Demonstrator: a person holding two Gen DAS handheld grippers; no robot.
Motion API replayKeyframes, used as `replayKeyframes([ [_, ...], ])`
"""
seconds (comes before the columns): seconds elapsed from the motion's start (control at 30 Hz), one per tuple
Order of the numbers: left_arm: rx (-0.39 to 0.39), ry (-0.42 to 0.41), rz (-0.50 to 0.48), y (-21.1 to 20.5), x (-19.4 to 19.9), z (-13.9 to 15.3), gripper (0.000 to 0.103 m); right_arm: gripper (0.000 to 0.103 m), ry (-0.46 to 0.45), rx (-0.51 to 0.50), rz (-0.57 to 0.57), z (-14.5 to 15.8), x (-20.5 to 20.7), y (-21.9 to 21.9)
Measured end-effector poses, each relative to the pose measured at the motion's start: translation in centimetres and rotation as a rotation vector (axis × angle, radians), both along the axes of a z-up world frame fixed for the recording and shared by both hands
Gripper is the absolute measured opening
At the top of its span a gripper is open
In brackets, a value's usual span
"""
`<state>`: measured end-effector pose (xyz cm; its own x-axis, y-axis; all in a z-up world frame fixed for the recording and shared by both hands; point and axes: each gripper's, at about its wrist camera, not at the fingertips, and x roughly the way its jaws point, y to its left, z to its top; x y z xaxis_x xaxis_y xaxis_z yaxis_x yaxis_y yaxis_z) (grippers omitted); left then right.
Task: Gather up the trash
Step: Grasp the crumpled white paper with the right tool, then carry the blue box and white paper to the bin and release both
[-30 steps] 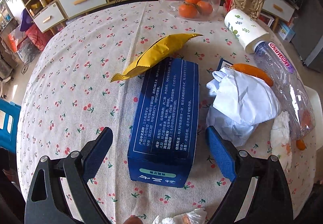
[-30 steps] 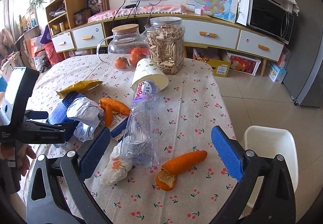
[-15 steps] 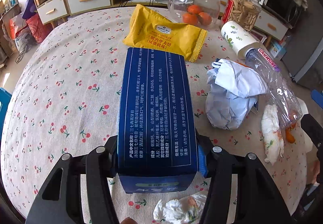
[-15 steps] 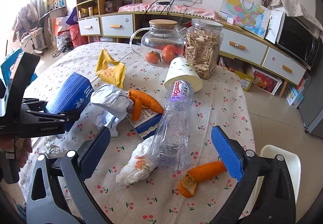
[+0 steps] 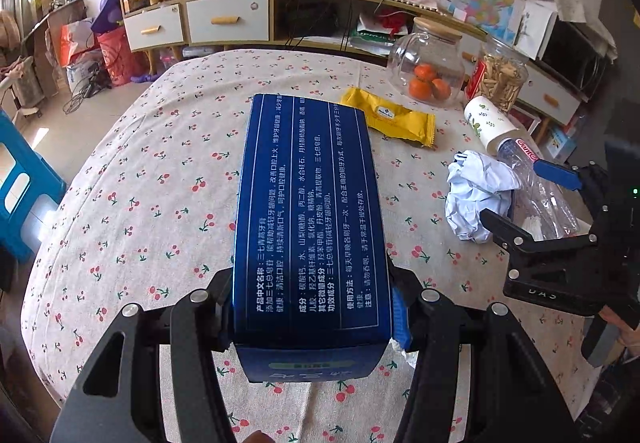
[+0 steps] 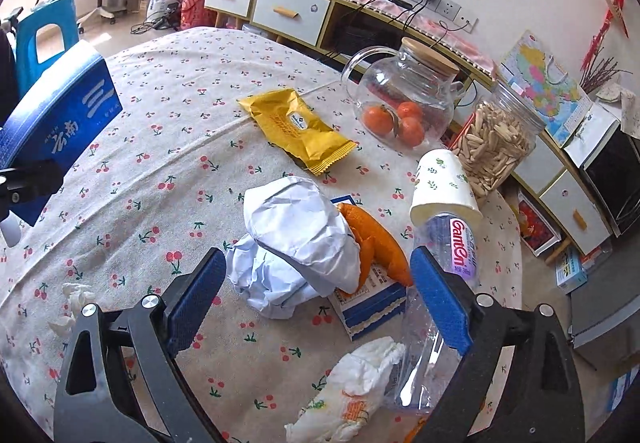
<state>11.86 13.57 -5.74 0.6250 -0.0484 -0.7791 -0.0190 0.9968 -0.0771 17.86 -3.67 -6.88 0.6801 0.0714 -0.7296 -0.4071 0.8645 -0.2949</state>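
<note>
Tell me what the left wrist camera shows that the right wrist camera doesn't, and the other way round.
Only the left wrist view shows the left gripper clamped on the blue box.

Only the right wrist view shows the orange peel tucked behind the crumpled paper, with the right gripper closing around the paper, not yet touching it.

Both show the yellow wrapper and paper cup.

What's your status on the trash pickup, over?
Left gripper clamped on blue box, lifted. Right gripper closing around crumpled paper, not gripped yet. Orange peel and bottle crowd it.
</note>
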Motion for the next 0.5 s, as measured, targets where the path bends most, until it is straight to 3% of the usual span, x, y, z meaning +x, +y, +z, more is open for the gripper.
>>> replayKeyframes([
  [0.07, -0.008, 0.0, 0.014, 0.6, -0.2, -0.1, 0.055, 0.074, 0.007, -0.016, 0.009, -0.3, 0.5, 0.8],
  [0.2, -0.032, 0.007, 0.042, 1.7, -0.5, -0.6, 0.055, 0.035, 0.034, -0.054, 0.004, -0.8, 1.2, 1.7],
  [0.5, -0.057, -0.016, 0.081, 2.8, -1.2, -0.4, 0.056, 0.035, 0.035, 0.008, 0.028, 0.2, -0.3, 2.3],
])
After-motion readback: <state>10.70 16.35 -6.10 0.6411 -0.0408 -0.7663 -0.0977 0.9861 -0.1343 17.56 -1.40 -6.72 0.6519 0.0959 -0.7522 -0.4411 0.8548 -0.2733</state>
